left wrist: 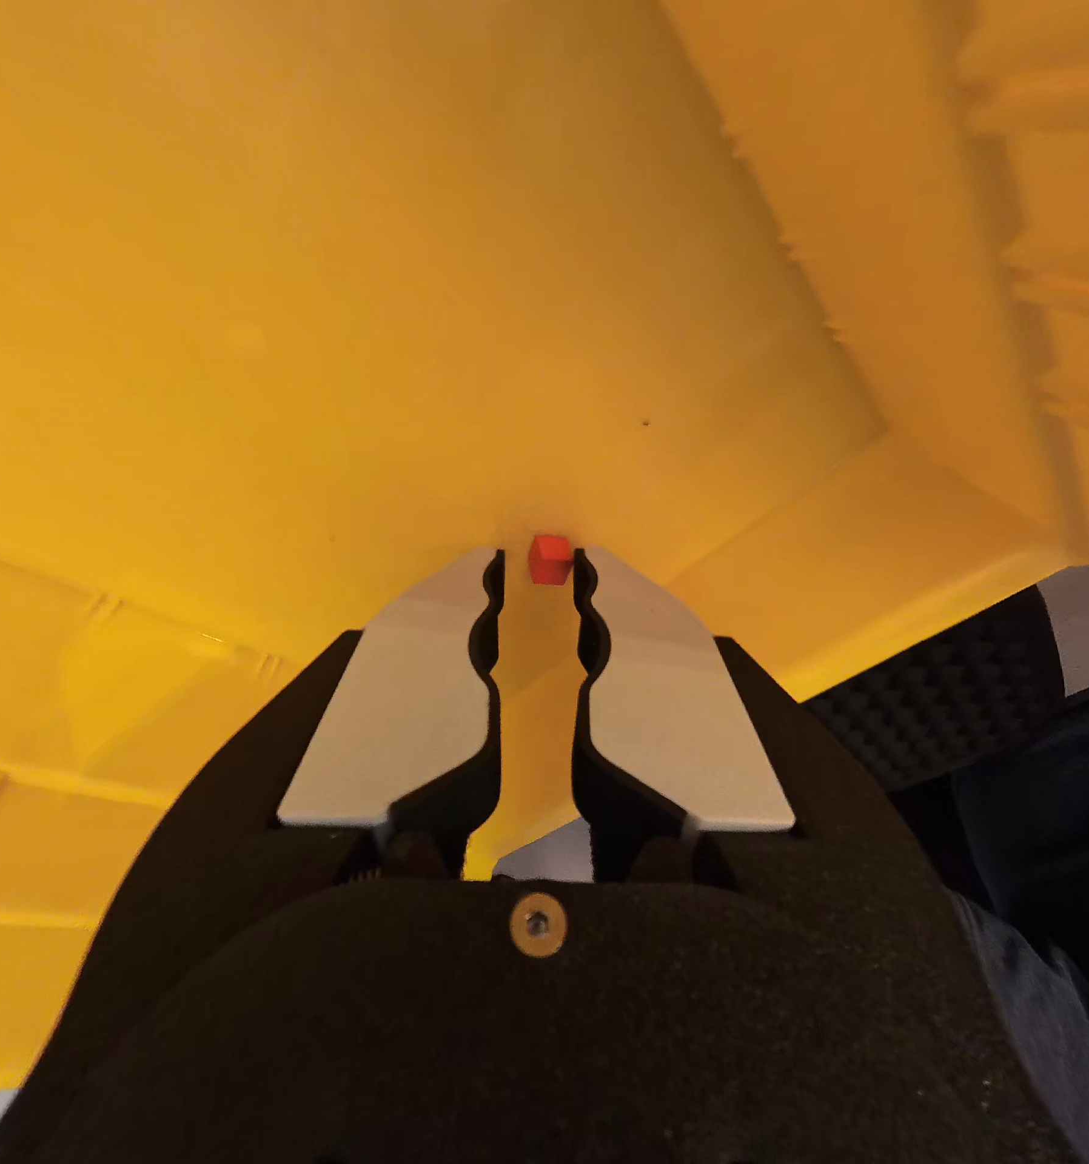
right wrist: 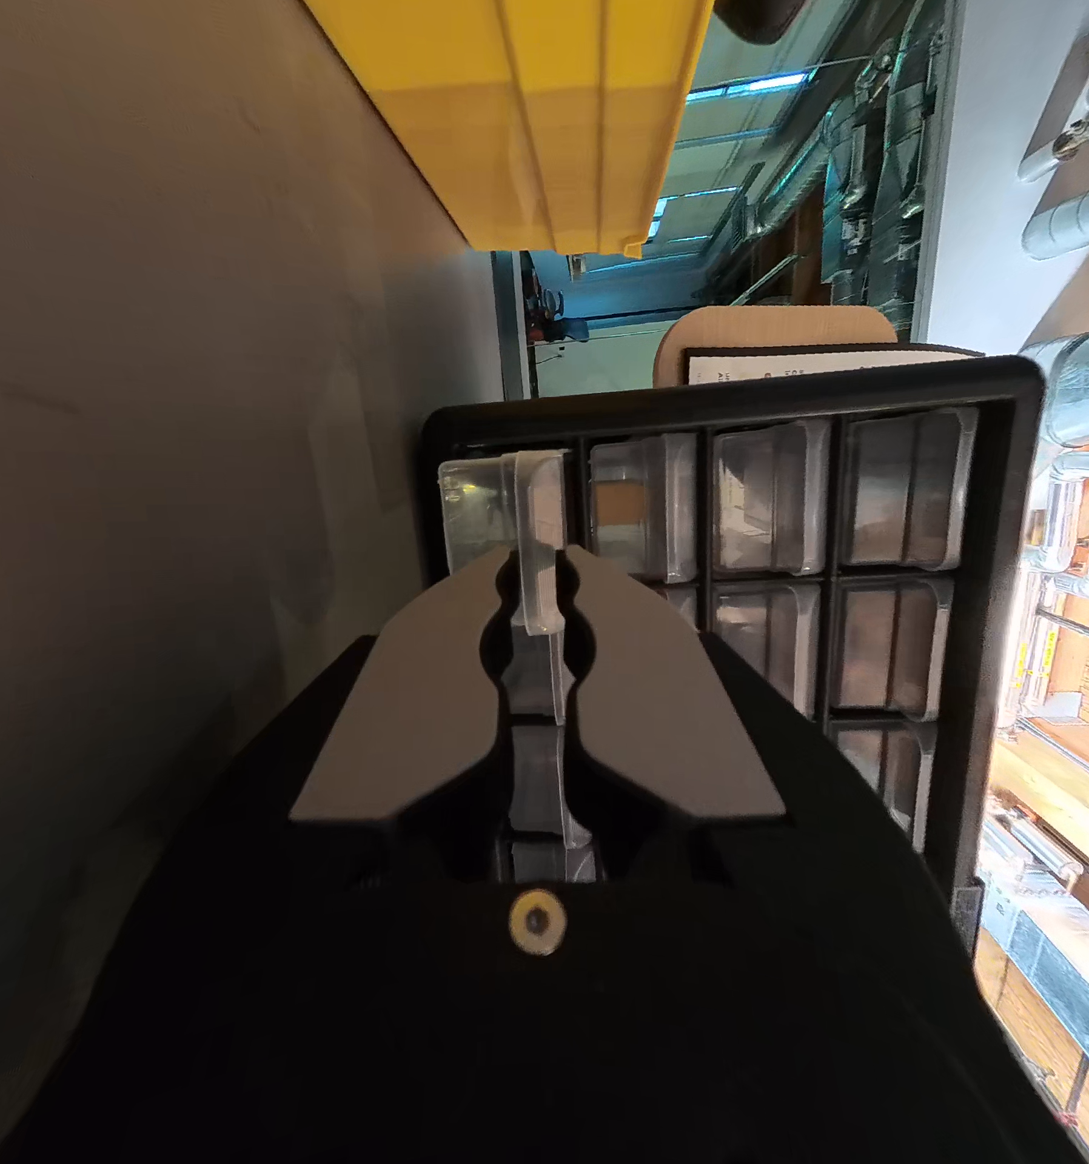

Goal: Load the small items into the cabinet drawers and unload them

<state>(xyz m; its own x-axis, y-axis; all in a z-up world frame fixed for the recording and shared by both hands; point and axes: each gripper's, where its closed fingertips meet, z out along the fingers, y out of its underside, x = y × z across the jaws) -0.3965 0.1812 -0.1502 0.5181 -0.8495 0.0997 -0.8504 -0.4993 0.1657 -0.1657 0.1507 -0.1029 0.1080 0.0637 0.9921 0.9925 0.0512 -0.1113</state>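
In the left wrist view my left gripper (left wrist: 539, 557) reaches down into a yellow bin (left wrist: 403, 283). A small red cube (left wrist: 549, 559) lies on the bin floor right at the fingertips, close to the right finger; the jaws stand a little apart and do not clamp it. In the right wrist view, which is turned sideways, my right gripper (right wrist: 537, 557) is shut on the clear handle (right wrist: 539, 504) of a clear drawer (right wrist: 472, 510) at the corner of the black drawer cabinet (right wrist: 718, 393). That drawer sticks out a little from the frame.
The cabinet holds several other clear drawers (right wrist: 769, 497), all pushed in. The yellow bin (right wrist: 561, 126) stands on the grey table (right wrist: 183, 378) beside the cabinet. A wooden chair back (right wrist: 775, 334) rises behind the cabinet. A dark textured object (left wrist: 939, 680) lies at the bin's edge.
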